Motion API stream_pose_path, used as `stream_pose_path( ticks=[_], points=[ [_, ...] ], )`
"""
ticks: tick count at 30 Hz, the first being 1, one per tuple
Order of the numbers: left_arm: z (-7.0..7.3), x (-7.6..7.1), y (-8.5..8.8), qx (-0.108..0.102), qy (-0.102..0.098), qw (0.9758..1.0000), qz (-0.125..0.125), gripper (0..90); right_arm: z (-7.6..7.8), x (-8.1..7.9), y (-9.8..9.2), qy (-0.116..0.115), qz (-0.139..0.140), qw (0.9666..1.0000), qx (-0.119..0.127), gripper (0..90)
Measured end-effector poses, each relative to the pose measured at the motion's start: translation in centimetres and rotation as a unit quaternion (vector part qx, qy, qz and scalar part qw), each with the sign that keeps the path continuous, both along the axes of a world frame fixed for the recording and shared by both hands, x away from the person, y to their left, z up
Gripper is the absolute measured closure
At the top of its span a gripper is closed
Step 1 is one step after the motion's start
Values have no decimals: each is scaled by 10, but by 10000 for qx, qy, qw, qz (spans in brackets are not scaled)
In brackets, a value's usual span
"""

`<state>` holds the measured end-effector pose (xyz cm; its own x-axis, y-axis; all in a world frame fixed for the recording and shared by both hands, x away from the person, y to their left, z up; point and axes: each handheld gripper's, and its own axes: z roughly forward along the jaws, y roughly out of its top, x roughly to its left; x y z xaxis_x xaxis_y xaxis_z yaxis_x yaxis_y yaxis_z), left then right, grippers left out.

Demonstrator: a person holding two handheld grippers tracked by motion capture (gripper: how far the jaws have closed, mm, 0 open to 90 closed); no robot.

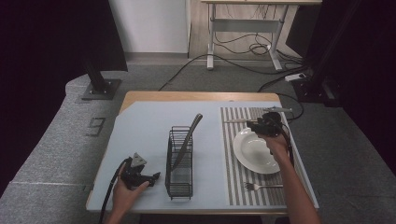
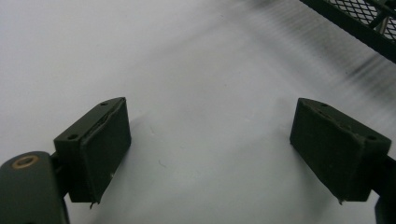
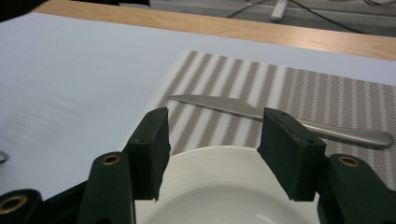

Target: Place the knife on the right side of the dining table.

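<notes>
Down at the near edge in the high view, the person's left hand [image 1: 125, 190] grips the left gripper [image 1: 150, 178] low over the pale bench [image 1: 144, 126], just beside the black wire rack [image 1: 180, 162]. A dark utensil [image 1: 187, 137] leans up out of that rack. Over to the right, a striped placemat [image 1: 243, 184] carries a white plate [image 1: 256, 150], with a fork [image 1: 261, 186] on the near side of it and a knife [image 1: 243, 121] on the far side. The right gripper [image 1: 259, 126] hangs above the plate's far rim, held by the right hand [image 1: 278, 144].

Switching to the left gripper view: both black fingers [image 2: 100, 149] are spread wide with nothing between them, bare bench [image 2: 196, 74] beneath, and a corner of the wire rack [image 2: 355, 23] showing at upper right.

Now the right gripper view: fingers [image 3: 289, 154] parted wide and empty, poised over the plate [image 3: 219, 186]. Beyond the plate's rim, the knife [image 3: 280, 116] lies flat across the placemat [image 3: 327, 93], blade pointing left, apart from the fingers. The bench's wooden edge [image 3: 261, 32] runs along the back.
</notes>
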<state>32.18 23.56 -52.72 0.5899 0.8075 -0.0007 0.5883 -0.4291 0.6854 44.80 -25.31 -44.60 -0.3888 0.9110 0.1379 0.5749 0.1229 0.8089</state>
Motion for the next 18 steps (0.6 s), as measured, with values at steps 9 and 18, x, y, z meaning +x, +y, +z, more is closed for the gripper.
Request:
stream_pose_path(
  ticks=[9, 18],
  points=[
    [0, 0, 0, 4, -1, 10000, -1, 118, -6, -41, 37, -287, 556, 9980, 17, 423],
    [0, 0, 0, 9, -6, 10000, -1, 119, -24, -72, 68, -271, 1046, 9941, 40, 420]
  ],
)
